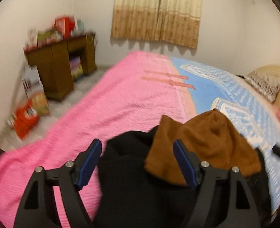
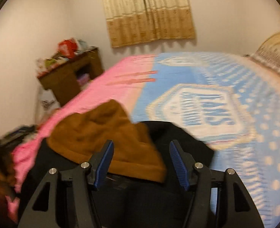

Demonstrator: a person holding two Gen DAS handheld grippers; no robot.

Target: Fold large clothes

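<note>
A black garment with a brown hood or lining lies bunched on the near edge of the bed. In the left wrist view my left gripper hovers just over it, open, with the blue pads wide apart and the cloth lying loose between and below them. In the right wrist view the brown part lies to the left on the black cloth. My right gripper is open above the garment, its pads apart and pressing on nothing.
The bed has a pink cover on the left and a blue patterned one on the right. A pillow lies far right. A cluttered wooden desk and bags on the floor stand left of the bed. A curtain hangs behind.
</note>
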